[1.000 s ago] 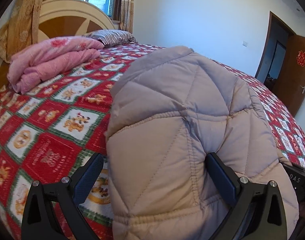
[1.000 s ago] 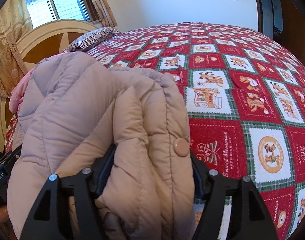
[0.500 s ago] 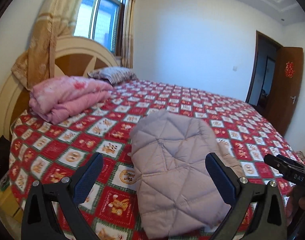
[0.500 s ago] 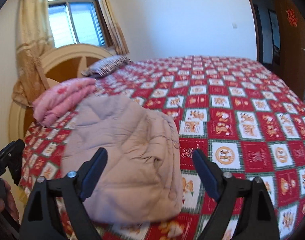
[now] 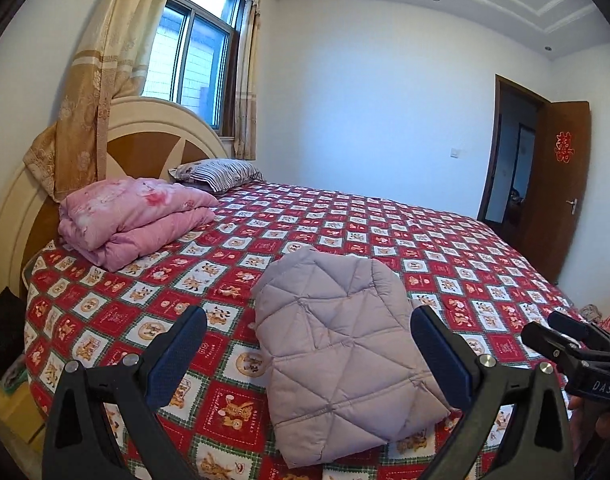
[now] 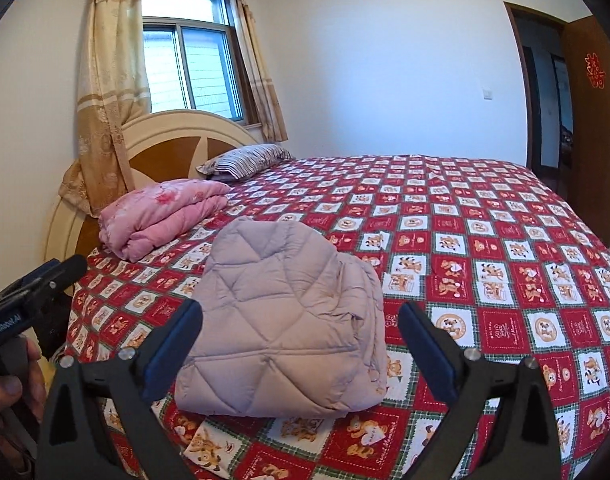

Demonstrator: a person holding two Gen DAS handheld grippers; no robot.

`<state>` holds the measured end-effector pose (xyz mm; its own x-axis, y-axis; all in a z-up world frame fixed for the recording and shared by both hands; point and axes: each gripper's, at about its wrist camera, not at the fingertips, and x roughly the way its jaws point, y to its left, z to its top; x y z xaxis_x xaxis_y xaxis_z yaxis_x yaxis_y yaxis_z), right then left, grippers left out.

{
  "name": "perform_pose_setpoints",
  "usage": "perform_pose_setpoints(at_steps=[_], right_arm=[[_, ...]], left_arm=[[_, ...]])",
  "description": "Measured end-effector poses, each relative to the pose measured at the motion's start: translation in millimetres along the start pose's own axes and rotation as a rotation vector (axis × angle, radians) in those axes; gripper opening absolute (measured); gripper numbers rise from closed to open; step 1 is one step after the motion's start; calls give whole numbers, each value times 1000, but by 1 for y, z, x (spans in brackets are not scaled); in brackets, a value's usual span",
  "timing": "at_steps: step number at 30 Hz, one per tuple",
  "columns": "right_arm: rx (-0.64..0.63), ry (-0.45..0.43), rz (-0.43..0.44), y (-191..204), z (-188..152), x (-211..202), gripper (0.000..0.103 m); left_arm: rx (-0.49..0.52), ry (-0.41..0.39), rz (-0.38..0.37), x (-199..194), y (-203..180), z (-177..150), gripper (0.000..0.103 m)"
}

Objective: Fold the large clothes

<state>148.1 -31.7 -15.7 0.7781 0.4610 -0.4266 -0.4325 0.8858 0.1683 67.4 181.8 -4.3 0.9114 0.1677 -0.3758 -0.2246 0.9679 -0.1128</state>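
A folded beige quilted down jacket [image 5: 341, 352] lies on the bed's near edge, on the red patterned bedspread [image 5: 445, 248]. It also shows in the right wrist view [image 6: 289, 328]. My left gripper [image 5: 305, 344] is open and empty, held back above the bed edge, clear of the jacket. My right gripper [image 6: 301, 340] is open and empty too, also drawn back from the jacket. The right gripper shows at the right edge of the left wrist view [image 5: 577, 352], and the left gripper at the left edge of the right wrist view [image 6: 29, 300].
A folded pink quilt [image 5: 133, 216] and a striped pillow [image 5: 217, 172] lie near the cream headboard [image 5: 145, 136]. A curtained window [image 5: 197, 64] is behind it. An open brown door [image 5: 561, 184] stands at the far right. The bedspread [image 6: 485, 240] covers the bed.
Both grippers let go of the jacket and pulled back and up from it. The jacket now lies folded on the bed, seen from farther away.
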Motion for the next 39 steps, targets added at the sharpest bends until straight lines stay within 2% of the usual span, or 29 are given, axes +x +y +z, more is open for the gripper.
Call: perform_pose_setpoints(at_steps=[39], right_arm=[[-25,-16,0,10,-1,-11,101]], left_arm=[[-19,21,-6,3,-1,-5,102]])
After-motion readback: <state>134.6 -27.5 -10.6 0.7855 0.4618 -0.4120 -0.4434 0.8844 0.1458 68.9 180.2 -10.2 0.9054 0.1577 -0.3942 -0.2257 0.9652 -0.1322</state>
